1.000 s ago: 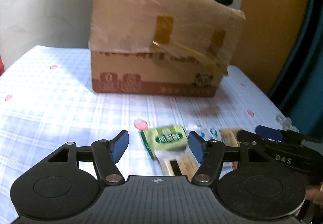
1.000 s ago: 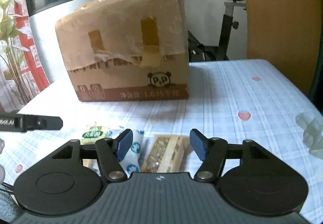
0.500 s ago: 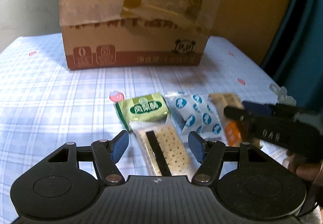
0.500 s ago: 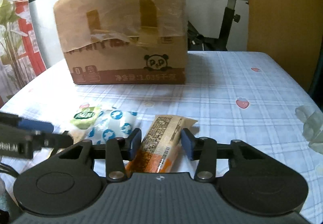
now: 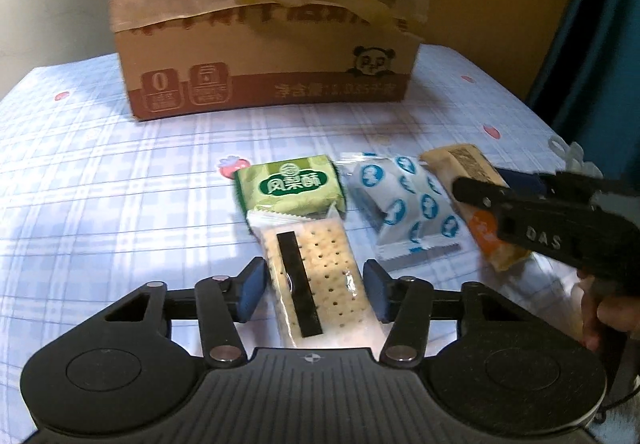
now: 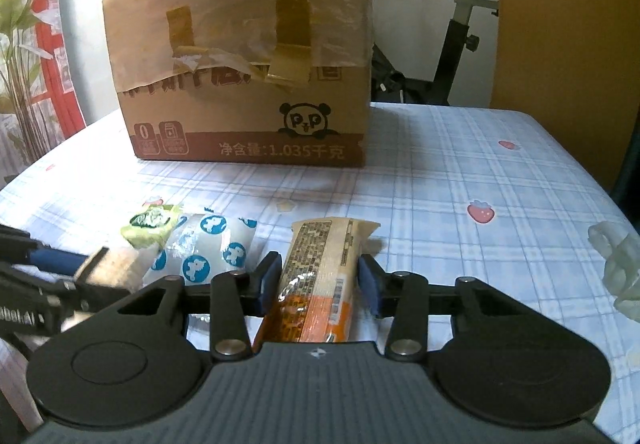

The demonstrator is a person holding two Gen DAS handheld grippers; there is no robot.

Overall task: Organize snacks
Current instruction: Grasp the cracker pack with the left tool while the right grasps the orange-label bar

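Since a second ago both grippers have come closer over the snacks, their jaws closing. The left gripper (image 5: 312,290) now brackets the cracker pack (image 5: 316,276), pads not quite touching it. The right gripper (image 6: 316,286) has its pads against the orange bar (image 6: 320,276), gripping it. The green packet (image 5: 290,185) and the blue-dotted packet (image 5: 404,203) lie between them on the checked tablecloth (image 6: 460,179), before a taped cardboard box (image 6: 248,55). An exercise bike (image 6: 460,27) stands behind.
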